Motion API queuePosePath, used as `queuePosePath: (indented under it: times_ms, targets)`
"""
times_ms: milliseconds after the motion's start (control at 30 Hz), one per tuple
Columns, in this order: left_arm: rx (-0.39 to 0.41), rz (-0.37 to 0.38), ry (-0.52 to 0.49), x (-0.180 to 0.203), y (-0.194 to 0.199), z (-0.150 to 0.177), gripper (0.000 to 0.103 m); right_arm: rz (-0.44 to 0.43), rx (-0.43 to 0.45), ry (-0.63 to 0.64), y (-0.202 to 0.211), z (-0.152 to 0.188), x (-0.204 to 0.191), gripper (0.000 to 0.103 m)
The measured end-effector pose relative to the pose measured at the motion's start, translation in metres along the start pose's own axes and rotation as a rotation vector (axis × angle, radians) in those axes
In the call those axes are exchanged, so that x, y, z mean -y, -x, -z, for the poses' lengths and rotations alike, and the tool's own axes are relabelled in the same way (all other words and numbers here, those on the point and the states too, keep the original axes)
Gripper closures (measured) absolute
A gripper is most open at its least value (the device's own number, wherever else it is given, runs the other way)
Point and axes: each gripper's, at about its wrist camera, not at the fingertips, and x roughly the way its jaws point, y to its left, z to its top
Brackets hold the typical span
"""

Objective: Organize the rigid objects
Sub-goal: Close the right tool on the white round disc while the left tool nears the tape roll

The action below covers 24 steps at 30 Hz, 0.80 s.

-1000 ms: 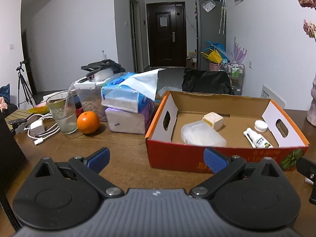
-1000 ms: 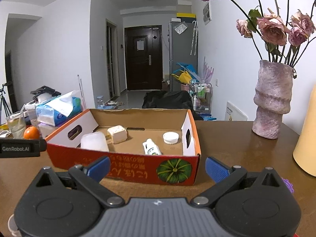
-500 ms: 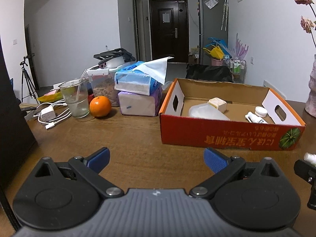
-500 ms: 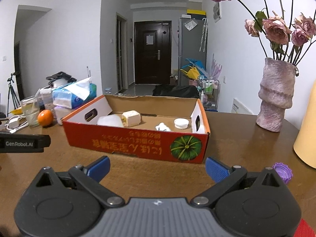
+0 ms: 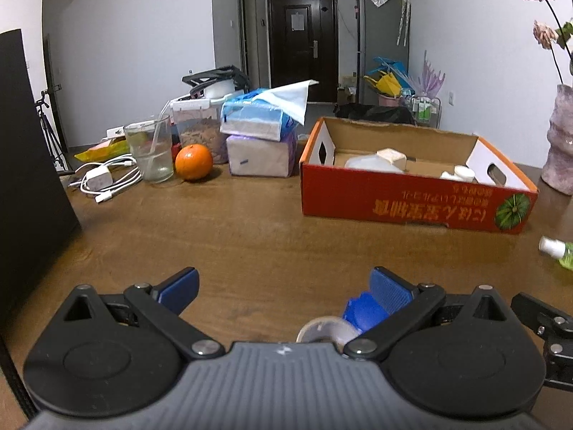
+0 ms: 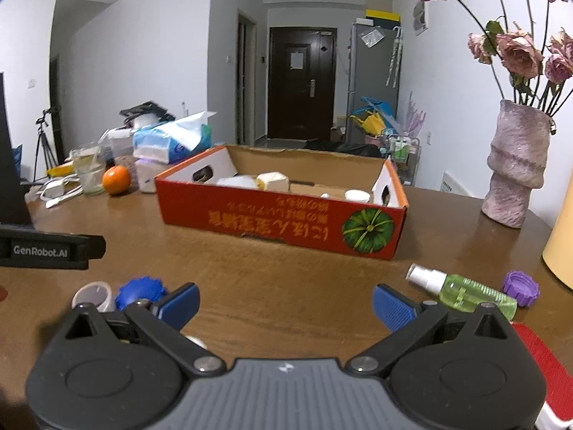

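Lying flat, spray bottle (image 6: pixel 462 289) points its nozzle leftward, toward the blue cap (image 6: pixel 140 289).

The brown wooden table (image 6: pixel 286 286) carries a red cardboard box (image 6: pixel 283 220), green spray bottle (image 6: pixel 462 290), purple cap (image 6: pixel 521 288), orange (image 6: pixel 115 179) and blue cap (image 6: pixel 141 290).

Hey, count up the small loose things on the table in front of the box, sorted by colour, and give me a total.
Blue: 1, the ridged cap
Purple: 1, the purple cap
Green: 1, the spray bottle
White: 1, the small round cup
Total: 4, all outside the cardboard box.
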Motion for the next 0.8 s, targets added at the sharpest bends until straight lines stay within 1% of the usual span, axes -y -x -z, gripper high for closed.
queuePosePath:
  times_ms: [400, 633, 800]
  targets:
    - [-0.038, 0.026, -0.020, -0.017, 0.015, 0.031, 0.000, -0.046, -0.071, 0.045, 0.004, 0.024, -0.025, 0.000]
    - [-0.058, 0.035, 0.008, -0.028, 0.015, 0.034, 0.000, -0.074, -0.117, 0.063, -0.004, 0.032, -0.037, 0.001]
    - [-0.065, 0.037, 0.016, -0.030, 0.013, 0.035, 0.000, -0.097, -0.140, 0.053, -0.014, 0.033, -0.043, 0.005]
